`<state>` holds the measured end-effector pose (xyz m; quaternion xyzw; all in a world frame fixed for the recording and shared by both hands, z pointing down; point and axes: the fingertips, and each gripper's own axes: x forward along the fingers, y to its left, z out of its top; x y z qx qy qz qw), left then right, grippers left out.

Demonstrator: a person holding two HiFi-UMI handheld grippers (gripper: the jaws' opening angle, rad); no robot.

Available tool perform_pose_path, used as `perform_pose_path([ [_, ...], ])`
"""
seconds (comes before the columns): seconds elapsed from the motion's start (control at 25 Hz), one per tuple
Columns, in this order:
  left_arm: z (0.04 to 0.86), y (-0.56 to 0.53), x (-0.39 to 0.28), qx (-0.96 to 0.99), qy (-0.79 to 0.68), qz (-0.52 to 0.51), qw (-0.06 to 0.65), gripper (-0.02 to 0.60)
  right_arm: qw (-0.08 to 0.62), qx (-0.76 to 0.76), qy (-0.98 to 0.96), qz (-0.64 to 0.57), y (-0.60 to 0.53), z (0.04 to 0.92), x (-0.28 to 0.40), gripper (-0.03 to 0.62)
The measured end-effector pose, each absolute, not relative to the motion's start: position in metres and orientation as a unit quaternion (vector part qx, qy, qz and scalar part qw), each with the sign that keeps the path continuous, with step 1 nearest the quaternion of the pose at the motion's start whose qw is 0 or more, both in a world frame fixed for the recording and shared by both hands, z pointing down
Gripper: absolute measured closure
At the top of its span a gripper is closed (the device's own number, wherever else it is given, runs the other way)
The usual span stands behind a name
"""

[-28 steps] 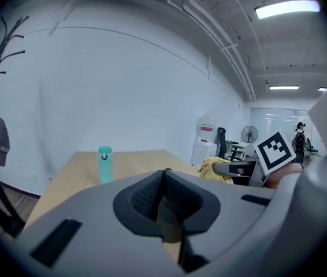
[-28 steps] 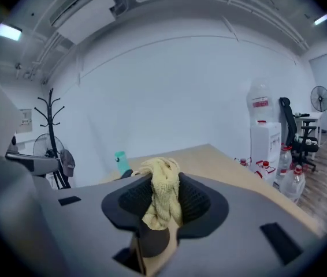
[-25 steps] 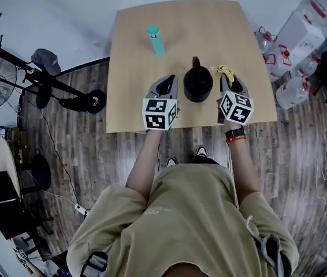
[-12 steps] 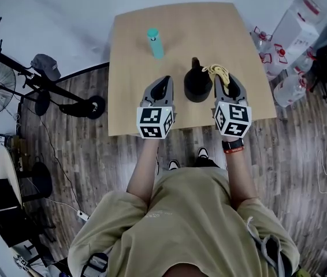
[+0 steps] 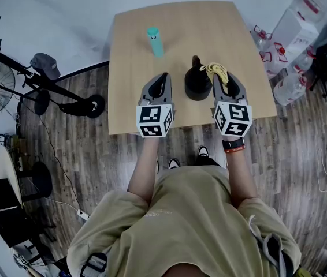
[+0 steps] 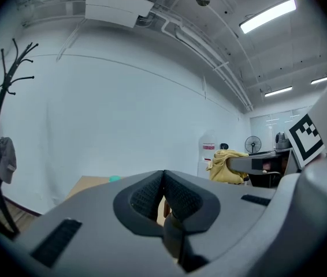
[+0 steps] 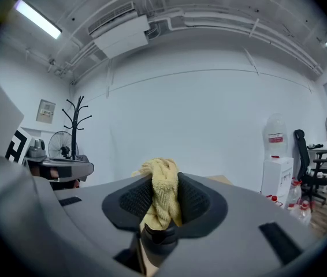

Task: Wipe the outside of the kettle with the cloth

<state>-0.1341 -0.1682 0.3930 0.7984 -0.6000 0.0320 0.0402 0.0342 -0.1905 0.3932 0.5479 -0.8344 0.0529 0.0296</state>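
Wooden table (image 5: 130, 51): everything sits in the half toward the near edge, except the bottle.

Black kettle (image 5: 197, 83) stands upright, roughly mid-width and a little in from the near edge. A dark part sticks out of it toward the far edge. Spout or handle, I can't tell, but it puts the kettle's long axis near-to-far.

Left gripper (image 5: 163, 77) is over the table on the kettle's left with a clear gap to it. Its jaws are pressed together with nothing between them, so it's idle.

Right gripper (image 5: 219, 77) is just beside the kettle's right flank and is the nearer of the two. Its jaws are clamped on the yellow cloth (image 5: 216, 70), which bunches out past the tips. The right gripper view shows the wad pinched between the pads (image 7: 193, 199).

Key relation: the kettle lies directly left of the cloth-bearing tip, and the cloth is level with its far-right shoulder. I can't tell whether they touch.

My read: wiping hasn't visibly begun. The next move needs a short sideways push left onto the wall. With nothing bracing the kettle, it could slide.

Teal bottle (image 5: 155, 41) stands toward the far-left corner, well clear.
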Motion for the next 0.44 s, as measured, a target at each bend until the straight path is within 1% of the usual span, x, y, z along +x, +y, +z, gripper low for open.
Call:
perform_pose_path([
  [0.44, 0.396, -0.179, -0.121, 0.797, -0.601, 0.044, 0.034, 0.558, 0.034, 0.538, -0.840, 0.062, -0.203, 0.401, 0.048, 0.464],
])
